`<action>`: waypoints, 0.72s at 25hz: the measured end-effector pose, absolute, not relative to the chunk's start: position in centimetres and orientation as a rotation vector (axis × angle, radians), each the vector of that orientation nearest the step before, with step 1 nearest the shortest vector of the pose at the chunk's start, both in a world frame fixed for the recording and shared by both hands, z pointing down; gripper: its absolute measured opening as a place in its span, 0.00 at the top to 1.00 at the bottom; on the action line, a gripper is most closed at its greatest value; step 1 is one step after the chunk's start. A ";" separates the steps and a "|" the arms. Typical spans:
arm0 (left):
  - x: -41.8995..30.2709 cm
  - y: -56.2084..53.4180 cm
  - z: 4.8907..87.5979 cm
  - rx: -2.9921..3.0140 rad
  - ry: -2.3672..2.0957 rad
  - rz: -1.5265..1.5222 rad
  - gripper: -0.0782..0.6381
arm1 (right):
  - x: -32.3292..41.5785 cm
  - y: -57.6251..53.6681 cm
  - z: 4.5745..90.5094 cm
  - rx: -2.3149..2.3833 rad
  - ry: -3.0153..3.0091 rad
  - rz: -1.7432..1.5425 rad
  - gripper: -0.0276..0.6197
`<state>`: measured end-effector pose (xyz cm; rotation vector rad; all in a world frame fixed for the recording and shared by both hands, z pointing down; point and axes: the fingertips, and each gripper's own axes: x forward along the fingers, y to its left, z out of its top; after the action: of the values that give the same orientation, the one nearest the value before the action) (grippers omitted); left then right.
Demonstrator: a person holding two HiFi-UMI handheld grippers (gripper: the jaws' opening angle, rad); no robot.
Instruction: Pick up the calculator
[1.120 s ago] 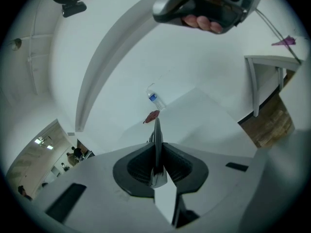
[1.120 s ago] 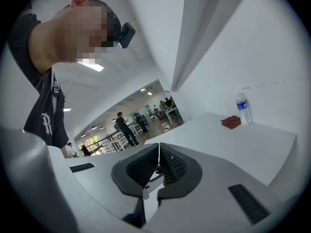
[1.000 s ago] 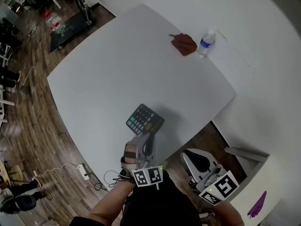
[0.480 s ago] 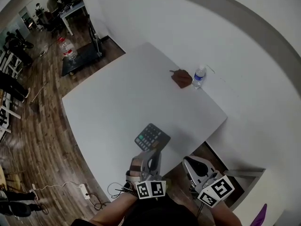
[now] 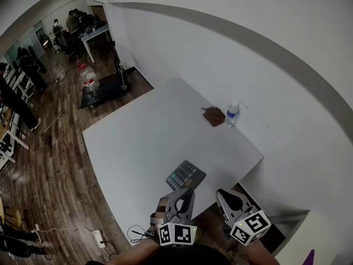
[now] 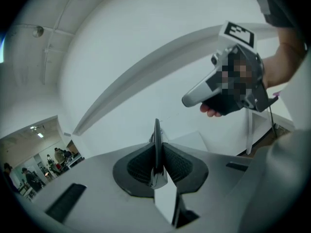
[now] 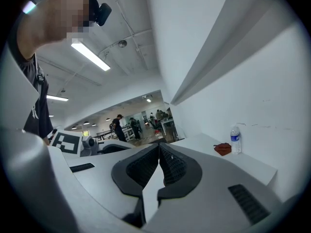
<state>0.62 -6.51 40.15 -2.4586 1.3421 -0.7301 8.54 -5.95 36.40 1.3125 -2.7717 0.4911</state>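
Observation:
The dark calculator [image 5: 186,175] with green keys hangs above the near edge of the white table [image 5: 138,137]. My left gripper [image 5: 186,191] is shut on its near edge. In the left gripper view the calculator [image 6: 157,140] stands edge-on between the pads. My right gripper [image 5: 223,195] is to the right of it, off the table's corner, with its pads together and nothing in them [image 7: 159,155]. It also shows in the left gripper view, held in a hand [image 6: 221,89].
A water bottle [image 5: 231,115] and a brown cloth [image 5: 214,116] sit at the table's far right edge by the white wall. A big water jug [image 5: 88,78] stands on a dark mat beyond the table. People and desks are at the far left. A power strip [image 5: 99,237] lies on the wooden floor.
The left gripper has risen with the calculator, which has come up off the table. The right gripper has risen a little too. The head view has pulled back, so the table looks smaller.

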 end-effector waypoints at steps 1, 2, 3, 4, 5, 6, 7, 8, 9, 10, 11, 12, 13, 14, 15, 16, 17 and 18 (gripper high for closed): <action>0.5 -6.3 39.4 -2.468 1.343 -0.716 0.83 | 8.5 -6.0 36.1 1.317 -2.774 0.482 0.93; 0.2 -6.1 38.8 -2.476 1.342 -0.705 0.83 | 8.4 -5.9 35.8 1.322 -2.777 0.472 0.93; 0.0 -5.8 38.1 -2.482 1.340 -0.697 0.83 | 8.4 -5.9 35.5 1.325 -2.779 0.463 0.93; -0.1 -5.6 37.6 -2.488 1.339 -0.690 0.83 | 8.3 -6.0 35.2 1.329 -2.782 0.452 0.93; -0.2 -5.5 37.1 -2.494 1.339 -0.681 0.83 | 8.3 -6.0 34.9 1.331 -2.786 0.441 0.93; -0.2 -5.3 36.6 -2.502 1.340 -0.669 0.83 | 8.3 -6.1 34.7 1.332 -2.790 0.430 0.93; -0.2 -5.2 36.2 -2.513 1.342 -0.651 0.83 | 8.4 -6.2 34.4 1.335 -2.792 0.422 0.93; -0.1 -5.1 35.7 -2.525 1.344 -0.632 0.83 | 8.4 -6.3 34.2 1.337 -2.794 0.415 0.93; -0.1 -4.9 35.2 -2.535 1.346 -0.617 0.83 | 8.4 -6.3 33.9 1.339 -2.796 0.407 0.93; -0.1 -4.7 34.7 -2.542 1.347 -0.603 0.83 | 8.4 -6.4 33.7 1.340 -2.800 0.398 0.93; -0.2 -4.6 34.3 -2.548 1.348 -0.590 0.83 | 8.3 -6.4 33.4 1.341 -2.805 0.388 0.93; -0.3 -4.4 33.9 -2.555 1.349 -0.576 0.83 | 8.3 -6.4 33.2 1.342 -2.810 0.379 0.93; -0.3 -4.3 33.5 -2.562 1.350 -0.560 0.83 | 8.2 -6.4 33.0 1.343 -2.815 0.373 0.93; -0.4 -4.2 33.2 -2.568 1.352 -0.544 0.83 | 8.2 -6.4 32.9 1.343 -2.819 0.368 0.93; -0.5 -4.1 32.9 -2.573 1.354 -0.530 0.83 | 8.1 -6.3 32.7 1.342 -2.821 0.364 0.93; -0.6 -4.0 32.6 -2.576 1.356 -0.519 0.83 | 7.9 -6.3 32.6 1.341 -2.821 0.358 0.93; -0.8 -3.9 32.4 -2.578 1.357 -0.511 0.83 | 7.7 -6.3 32.3 1.339 -2.818 0.349 0.93; -0.9 -3.9 32.3 -2.580 1.360 -0.502 0.83 | 7.6 -6.4 32.1 1.340 -2.814 0.334 0.93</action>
<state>-0.90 -3.90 32.30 -2.5798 1.3599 -0.5023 7.56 -6.36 32.13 1.3396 -2.8144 0.3335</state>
